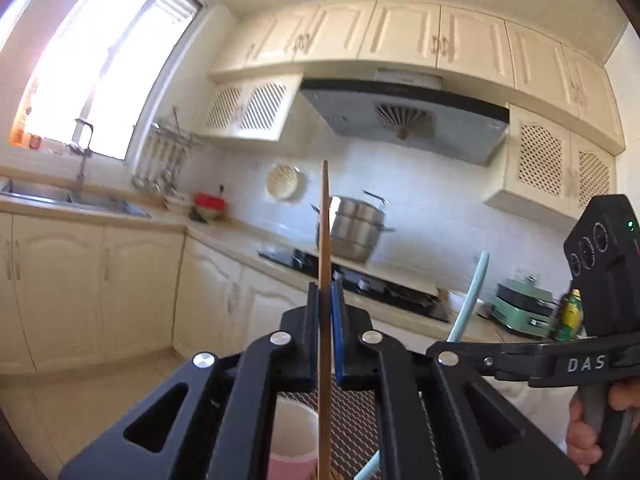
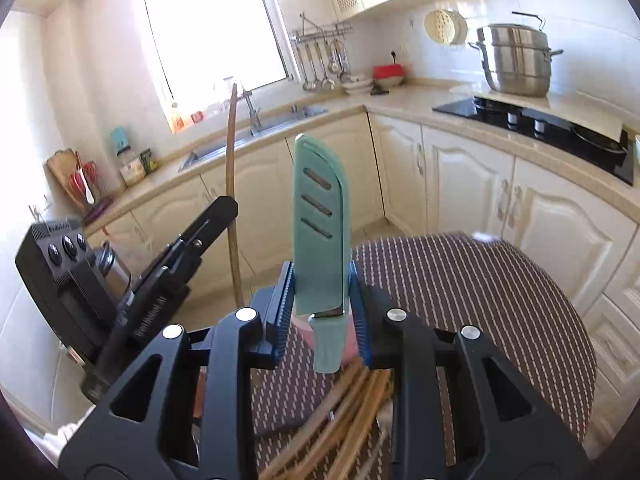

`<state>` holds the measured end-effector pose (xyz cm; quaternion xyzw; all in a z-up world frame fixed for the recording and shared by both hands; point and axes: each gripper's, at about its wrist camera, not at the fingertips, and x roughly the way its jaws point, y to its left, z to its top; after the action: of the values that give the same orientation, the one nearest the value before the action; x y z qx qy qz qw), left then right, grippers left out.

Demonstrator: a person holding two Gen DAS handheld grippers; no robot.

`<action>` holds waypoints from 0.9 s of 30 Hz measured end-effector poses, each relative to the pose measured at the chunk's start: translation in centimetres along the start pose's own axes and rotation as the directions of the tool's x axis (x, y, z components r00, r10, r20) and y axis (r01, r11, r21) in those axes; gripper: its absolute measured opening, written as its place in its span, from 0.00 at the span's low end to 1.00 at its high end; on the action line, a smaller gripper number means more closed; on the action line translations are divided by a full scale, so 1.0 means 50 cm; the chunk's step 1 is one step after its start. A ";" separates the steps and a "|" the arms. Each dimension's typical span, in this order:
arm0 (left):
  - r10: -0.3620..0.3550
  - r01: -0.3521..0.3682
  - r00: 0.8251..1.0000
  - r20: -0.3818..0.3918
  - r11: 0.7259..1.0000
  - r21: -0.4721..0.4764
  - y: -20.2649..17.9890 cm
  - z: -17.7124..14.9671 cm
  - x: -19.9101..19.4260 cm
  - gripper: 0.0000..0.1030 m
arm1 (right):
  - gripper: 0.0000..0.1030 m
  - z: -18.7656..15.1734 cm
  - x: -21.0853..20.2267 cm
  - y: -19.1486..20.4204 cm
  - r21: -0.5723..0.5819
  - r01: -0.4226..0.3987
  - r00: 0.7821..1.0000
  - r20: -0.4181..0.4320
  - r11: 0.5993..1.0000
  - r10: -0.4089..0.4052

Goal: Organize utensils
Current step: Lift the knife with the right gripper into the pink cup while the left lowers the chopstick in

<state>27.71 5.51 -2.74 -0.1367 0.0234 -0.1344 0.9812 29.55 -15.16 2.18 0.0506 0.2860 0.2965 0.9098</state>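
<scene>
Kitchen w/ cream cabinets, window upper left, steel steamer pot (image 2: pixel 514 60) on the counter by a black cooktop (image 2: pixel 536 128). Tabletop wears a brown striped mat (image 2: pixel 472 292), lower right of right wrist view. Left gripper (image 1: pixel 327 300) pinches a thin wooden chopstick (image 1: pixel 325 240), upright at frame centre above a pink cup (image 1: pixel 290 436). Right gripper (image 2: pixel 322 292) clamps a teal sheathed knife (image 2: pixel 320 232), tip up, slotted sheath; more chopsticks (image 2: pixel 344 420) lie on the mat at bottom centre.

The chopstick's (image 1: pixel 325 320) bottom end runs off the frame, and the pink cup (image 1: pixel 289 436) is mostly hidden behind the left tongs (image 1: pixel 326 304). The knife's (image 2: pixel 320 232) handle covers most of that cup, and the loose chopsticks (image 2: pixel 344 420) get cut off too.
</scene>
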 end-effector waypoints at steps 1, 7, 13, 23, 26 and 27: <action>0.011 -0.011 1.000 0.028 1.000 0.005 0.003 0.004 0.009 0.06 | 0.26 0.014 0.012 0.002 0.000 -0.007 1.000 0.012 1.000 0.007; 0.085 -0.088 0.983 0.160 0.996 0.014 0.011 0.026 0.050 0.06 | 0.26 0.044 0.074 -0.002 0.009 -0.025 0.999 0.036 1.000 0.024; 0.110 -0.116 0.982 0.151 0.993 0.032 0.025 -0.011 0.094 0.06 | 0.26 0.024 0.128 -0.004 -0.001 -0.002 1.000 -0.002 1.000 0.002; 0.097 -0.097 0.995 0.003 0.995 0.014 0.052 -0.081 0.078 0.06 | 0.26 -0.046 0.161 -0.015 0.020 0.042 0.998 -0.049 0.999 -0.040; 0.084 -0.083 0.995 -0.045 0.996 0.025 0.051 -0.085 0.065 0.07 | 0.26 -0.056 0.160 -0.014 0.029 0.047 0.998 -0.050 0.998 -0.046; 0.081 -0.080 0.995 -0.056 0.996 0.029 0.051 -0.087 0.059 0.07 | 0.26 -0.058 0.160 -0.013 0.030 0.052 0.998 -0.048 0.998 -0.051</action>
<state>30.84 5.91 -7.65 -0.1187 0.0549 -0.0990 0.9865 33.57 -11.39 -4.32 0.0505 0.3132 0.2697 0.9092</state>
